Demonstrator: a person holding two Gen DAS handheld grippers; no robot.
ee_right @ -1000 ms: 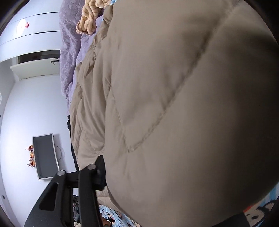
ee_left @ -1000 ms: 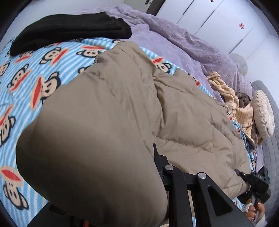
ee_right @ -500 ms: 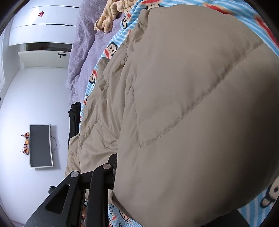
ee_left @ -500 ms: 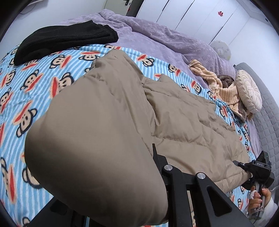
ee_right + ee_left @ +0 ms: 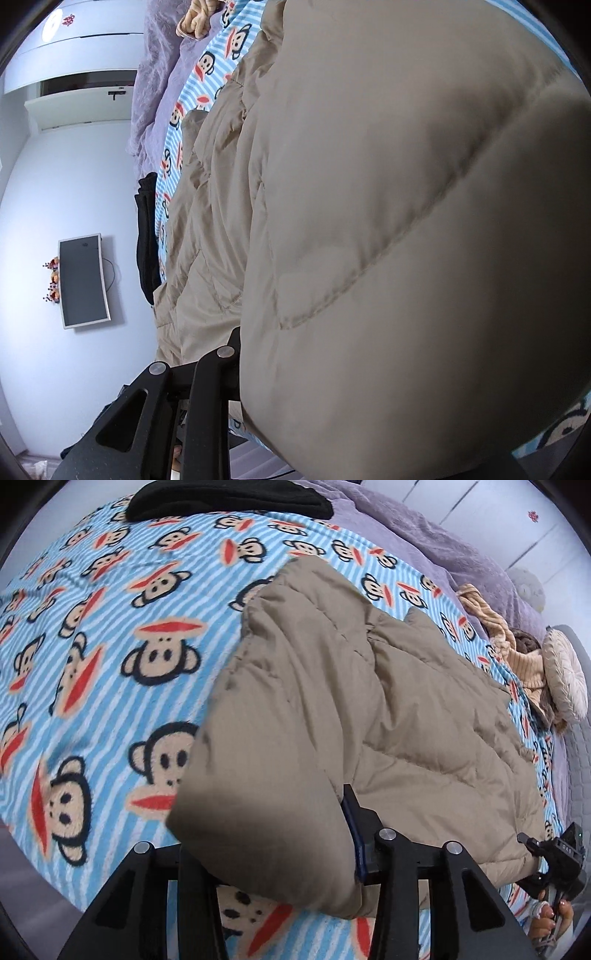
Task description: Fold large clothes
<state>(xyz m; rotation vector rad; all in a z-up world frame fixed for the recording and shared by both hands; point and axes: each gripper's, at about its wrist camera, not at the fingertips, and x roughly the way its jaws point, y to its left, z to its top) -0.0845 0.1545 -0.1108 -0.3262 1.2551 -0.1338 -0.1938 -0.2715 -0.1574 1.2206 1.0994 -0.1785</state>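
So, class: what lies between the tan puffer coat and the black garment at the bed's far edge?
Only bare monkey-print blanket separates coat from black garment, in the left wrist view.

Your left gripper (image 5: 280, 853) is matte black, its angular linkage arms cut with triangular openings and pinned by round silver screws, one blue pad showing. Your right gripper (image 5: 236, 354) has matching black arms and silver screws.

coat (image 5: 388, 716): khaki | blanket (image 5: 110, 635): blue-white stripes, monkeys | quilt (image 5: 424, 528): lilac
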